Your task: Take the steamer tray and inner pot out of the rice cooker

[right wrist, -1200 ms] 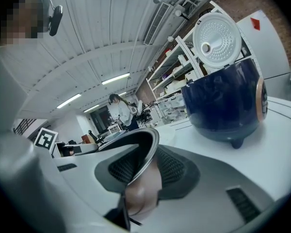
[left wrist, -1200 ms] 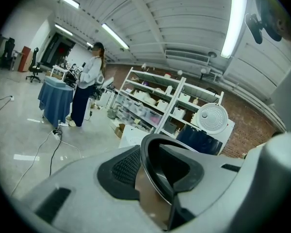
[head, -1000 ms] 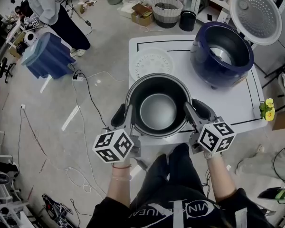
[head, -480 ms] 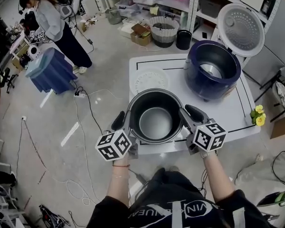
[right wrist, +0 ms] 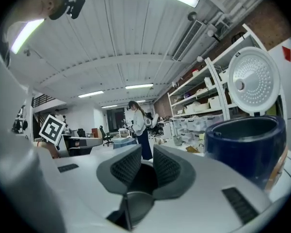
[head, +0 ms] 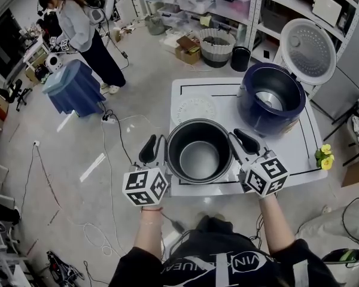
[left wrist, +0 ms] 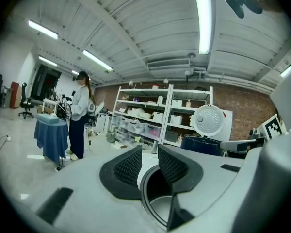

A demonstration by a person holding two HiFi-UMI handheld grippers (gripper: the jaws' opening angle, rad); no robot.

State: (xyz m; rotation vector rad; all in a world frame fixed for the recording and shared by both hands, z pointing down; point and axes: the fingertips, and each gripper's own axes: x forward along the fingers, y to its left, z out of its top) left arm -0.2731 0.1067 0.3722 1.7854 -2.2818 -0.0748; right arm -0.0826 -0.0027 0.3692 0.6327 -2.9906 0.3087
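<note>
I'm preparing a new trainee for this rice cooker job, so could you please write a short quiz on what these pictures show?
1. True or false: the inner pot sits inside the rice cooker.
2. In the head view, what lies on the table left of the cooker? A) the steamer tray B) a ladle C) a cutting board
3. Fill in: the left gripper and the right gripper each clamp the pot by its ____.

Key
1. False: both grippers hold it out of the cooker, nearer the person. The right gripper's jaws have just been closing, with the pot's wall between them.
2. A
3. rim
</note>
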